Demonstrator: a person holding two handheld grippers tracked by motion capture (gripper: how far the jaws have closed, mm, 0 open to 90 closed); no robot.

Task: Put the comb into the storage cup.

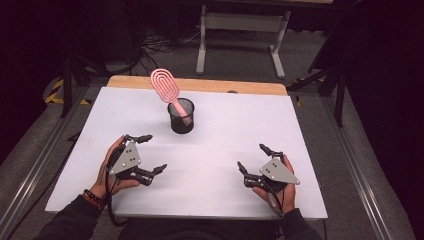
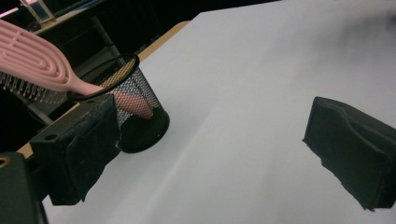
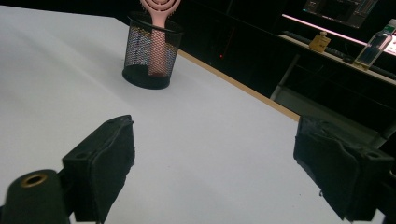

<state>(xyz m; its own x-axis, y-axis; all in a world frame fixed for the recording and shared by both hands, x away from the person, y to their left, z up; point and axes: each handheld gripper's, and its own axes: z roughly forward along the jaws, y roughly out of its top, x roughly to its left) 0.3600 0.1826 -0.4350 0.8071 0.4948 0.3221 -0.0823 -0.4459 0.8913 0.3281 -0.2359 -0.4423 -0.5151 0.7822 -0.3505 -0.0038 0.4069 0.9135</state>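
A pink hairbrush (image 1: 166,89) stands handle-down in a black mesh cup (image 1: 181,116) near the middle back of the white table (image 1: 240,120), its head leaning out to the left. My left gripper (image 1: 154,152) rests open at the front left, nothing between its jaws. My right gripper (image 1: 252,156) rests open at the front right, also empty. In the left gripper view the mesh cup (image 2: 135,105) and brush (image 2: 42,65) sit just past the left jaw. The right gripper view has the cup (image 3: 152,56) far ahead with the brush (image 3: 159,28) in it.
A wooden strip (image 1: 200,84) runs along the table's back edge. A white desk frame (image 1: 242,30) stands on the floor behind. Bottles (image 3: 373,46) sit on a dark shelf off to the side in the right gripper view.
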